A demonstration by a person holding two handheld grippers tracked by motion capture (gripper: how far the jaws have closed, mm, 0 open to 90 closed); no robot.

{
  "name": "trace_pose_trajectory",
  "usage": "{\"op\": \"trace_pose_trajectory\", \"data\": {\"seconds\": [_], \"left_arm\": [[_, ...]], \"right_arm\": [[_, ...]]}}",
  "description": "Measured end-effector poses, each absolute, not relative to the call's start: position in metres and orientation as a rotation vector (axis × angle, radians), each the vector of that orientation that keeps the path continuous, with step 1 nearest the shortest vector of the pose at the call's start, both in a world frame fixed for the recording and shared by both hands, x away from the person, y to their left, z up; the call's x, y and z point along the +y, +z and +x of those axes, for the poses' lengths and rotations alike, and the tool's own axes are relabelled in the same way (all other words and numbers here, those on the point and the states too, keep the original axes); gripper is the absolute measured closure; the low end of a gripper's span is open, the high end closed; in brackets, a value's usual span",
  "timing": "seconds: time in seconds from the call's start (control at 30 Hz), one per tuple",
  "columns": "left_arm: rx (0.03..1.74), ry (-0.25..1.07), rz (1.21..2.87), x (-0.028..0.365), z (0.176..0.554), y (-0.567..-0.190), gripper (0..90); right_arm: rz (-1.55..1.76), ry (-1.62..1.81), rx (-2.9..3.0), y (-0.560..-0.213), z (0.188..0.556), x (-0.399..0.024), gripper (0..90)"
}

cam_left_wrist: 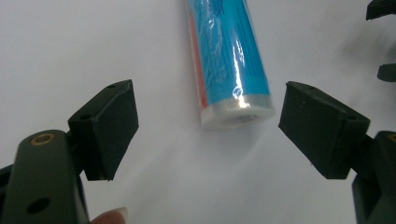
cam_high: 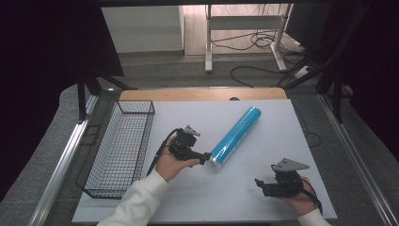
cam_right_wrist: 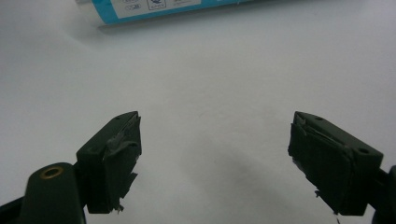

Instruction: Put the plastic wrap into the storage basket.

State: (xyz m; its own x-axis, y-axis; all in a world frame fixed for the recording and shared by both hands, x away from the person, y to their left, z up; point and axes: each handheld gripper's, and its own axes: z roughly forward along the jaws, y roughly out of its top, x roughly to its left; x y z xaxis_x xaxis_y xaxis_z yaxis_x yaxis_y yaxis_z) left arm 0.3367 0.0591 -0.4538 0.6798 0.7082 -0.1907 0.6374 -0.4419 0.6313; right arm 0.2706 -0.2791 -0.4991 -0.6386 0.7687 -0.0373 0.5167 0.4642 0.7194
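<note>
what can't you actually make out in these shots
- Print on the blue tube: right gripper view, cut off by the top edge and too small to read.
- Tube's far end: left gripper view, cut by the top edge.
- Left gripper tips: high view, too small and dark against the tube's near end.
- Wire basket floor: high view, mesh too fine to tell.

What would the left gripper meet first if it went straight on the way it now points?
Most likely the near end of the blue tube, which lies just ahead between the open jaws of the left gripper. Nothing else shows in between, though the height above the white tabletop is unclear.
</note>
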Motion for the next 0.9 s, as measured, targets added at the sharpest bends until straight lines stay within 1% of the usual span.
{"op": "trace_pose_trajectory", "data": {"seconds": [0.43, 0.9], "left_arm": [[1.03, 0.068, 2.221, 0.026, 0.38, -0.464, 19.8], [0.977, 0.054, 2.28, -0.011, 0.409, -0.465, 17.7]], "right_arm": [[1.111, 0.975, 2.347, -0.499, 0.273, -0.285, 17.5], [1.125, 0.976, 2.342, -0.5, 0.274, -0.287, 17.5]]}}
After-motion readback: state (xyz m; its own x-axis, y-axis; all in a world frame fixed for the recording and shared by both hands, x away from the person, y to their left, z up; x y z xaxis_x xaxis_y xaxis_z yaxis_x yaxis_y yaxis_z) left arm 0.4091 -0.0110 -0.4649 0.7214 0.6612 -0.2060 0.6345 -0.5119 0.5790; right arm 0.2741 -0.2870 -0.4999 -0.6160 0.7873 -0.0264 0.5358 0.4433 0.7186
